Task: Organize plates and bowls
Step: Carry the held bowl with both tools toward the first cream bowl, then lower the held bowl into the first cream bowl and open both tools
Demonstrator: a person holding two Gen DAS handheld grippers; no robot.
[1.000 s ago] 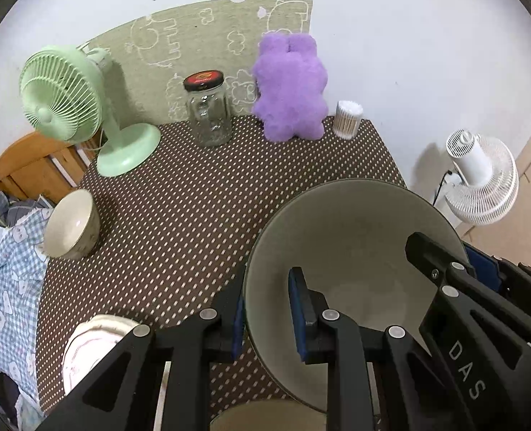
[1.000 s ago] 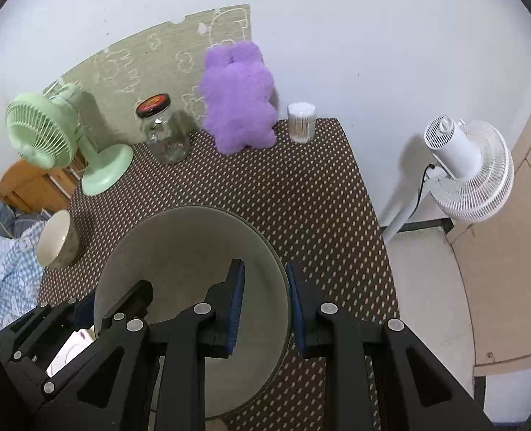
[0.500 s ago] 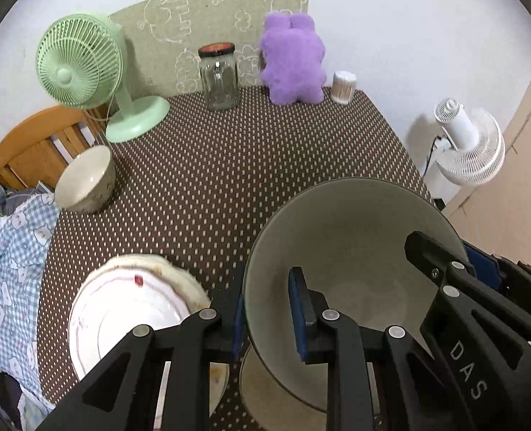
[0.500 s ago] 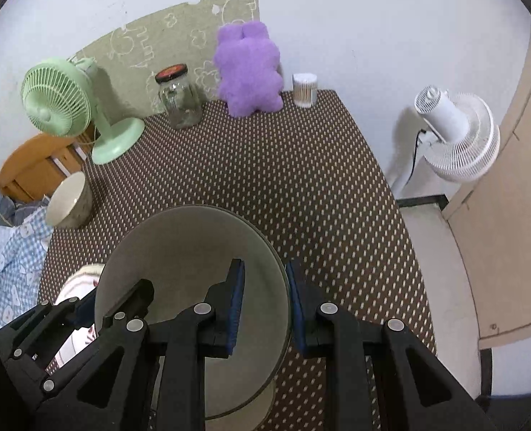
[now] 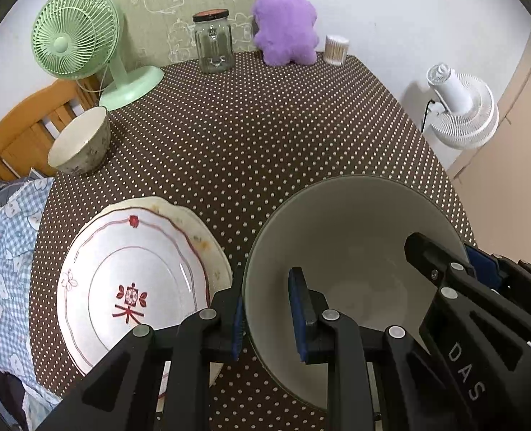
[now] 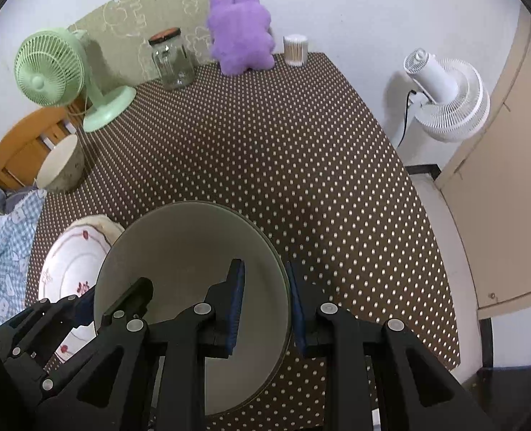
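Note:
A large grey-green bowl (image 5: 351, 230) is held above the table by both grippers. My left gripper (image 5: 267, 310) is shut on its left rim, one finger inside and one outside. My right gripper (image 6: 265, 305) is shut on its right rim (image 6: 193, 248). A stack of white plates with red patterns (image 5: 132, 280) lies on the table at the near left, also in the right wrist view (image 6: 68, 265). A small beige bowl (image 5: 80, 142) stands at the table's left edge, also in the right wrist view (image 6: 60, 165).
A brown dotted tablecloth (image 5: 265, 125) covers the table. At the back stand a green fan (image 5: 75, 39), a glass jar (image 5: 213, 43), a purple plush (image 5: 285, 25) and a cotton swab box (image 5: 335, 48). A white fan (image 6: 445, 97) stands on the floor at right.
Both grippers have lifted and pulled back with the large bowl. The plate stack at the near left has come fully into view and the back objects look farther away.

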